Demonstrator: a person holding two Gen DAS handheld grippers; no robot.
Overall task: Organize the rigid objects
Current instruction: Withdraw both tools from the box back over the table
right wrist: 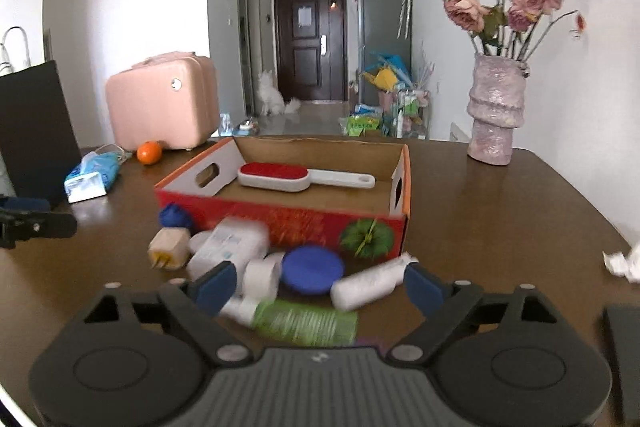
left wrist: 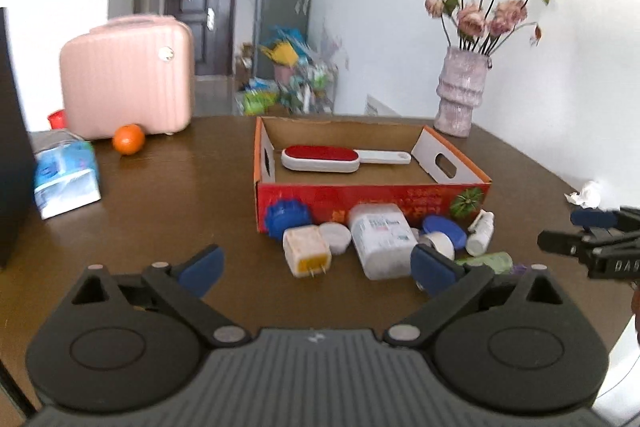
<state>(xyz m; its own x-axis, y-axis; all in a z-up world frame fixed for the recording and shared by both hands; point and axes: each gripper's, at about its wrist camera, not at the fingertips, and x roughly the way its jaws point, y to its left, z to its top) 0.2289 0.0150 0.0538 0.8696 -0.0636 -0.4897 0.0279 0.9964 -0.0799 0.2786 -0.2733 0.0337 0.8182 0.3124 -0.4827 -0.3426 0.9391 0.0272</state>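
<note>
Bottles (right wrist: 228, 251) & caps heaped vs box (right wrist: 280, 223) front, brush (right wrist: 276, 175) inside; left gripper (left wrist: 316, 267), right gripper (right wrist: 320, 287) wide, empty.

You see a glossy dark wood worktop (left wrist: 168, 211), a matt cardboard box (left wrist: 372, 193) and a rough-glazed vase (left wrist: 460, 99).

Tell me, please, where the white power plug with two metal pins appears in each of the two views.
Left wrist view: the power plug lies just left of centre, before the red box.
Right wrist view: the power plug lies left of centre, near the box's left corner.
Shared landmark: the red lint brush inside the box.
</note>
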